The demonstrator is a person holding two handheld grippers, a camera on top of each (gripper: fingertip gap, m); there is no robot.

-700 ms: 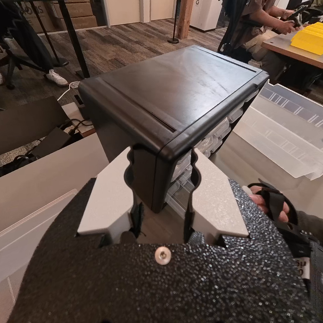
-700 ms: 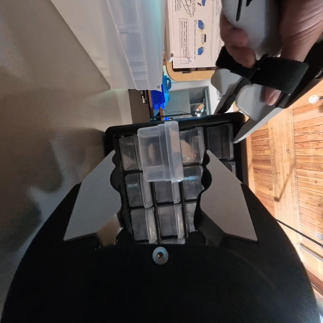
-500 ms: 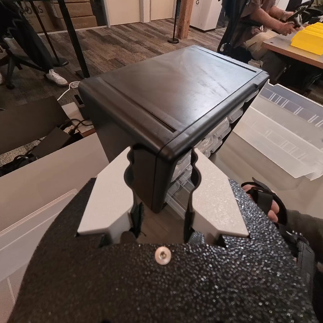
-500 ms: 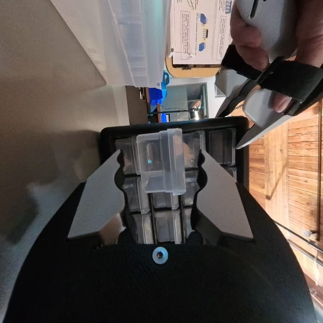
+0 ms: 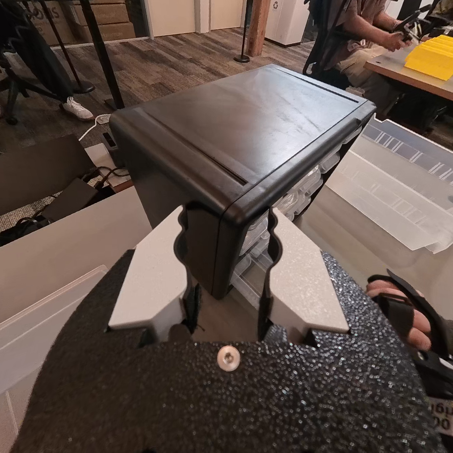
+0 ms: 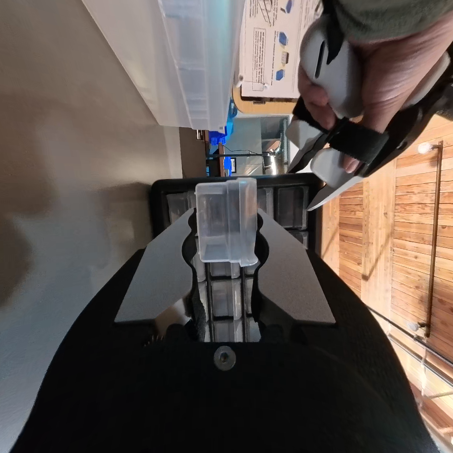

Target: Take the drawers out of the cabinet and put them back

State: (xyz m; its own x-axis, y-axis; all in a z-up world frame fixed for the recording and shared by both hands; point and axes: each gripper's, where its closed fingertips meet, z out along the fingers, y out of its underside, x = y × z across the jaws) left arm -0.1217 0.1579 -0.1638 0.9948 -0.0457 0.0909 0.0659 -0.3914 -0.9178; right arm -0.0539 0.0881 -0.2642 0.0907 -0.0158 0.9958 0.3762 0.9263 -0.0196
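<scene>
- So the black cabinet (image 5: 245, 147) is the big thing here. It sits on a pale tabletop (image 5: 61, 240), rows of small clear drawers in its front, with the left gripper (image 5: 226, 247) straddling its near top corner. Jaws are fairly wide, one finger on the side wall, the other across the drawer face. Looks like it's bracing the cabinet, though I can't tell if it's actually clamped.
- Step in hand, I'd say: pulling a drawer out. The right gripper (image 6: 226, 235) is squeezed onto one clear drawer (image 6: 225, 220), which sticks well out of the cabinet front toward the camera, in the top row as far as I can tell.
- Next move probably calls for a straight pull along the slot with no twisting, while the left side keeps the cabinet from sliding. Then set it down somewhere.
- Room stuff: a translucent storage bin (image 5: 392, 191) just beside the cabinet, wood-plank floor, and a seated person (image 5: 355, 36) at another desk with yellow pieces (image 5: 434, 58).
</scene>
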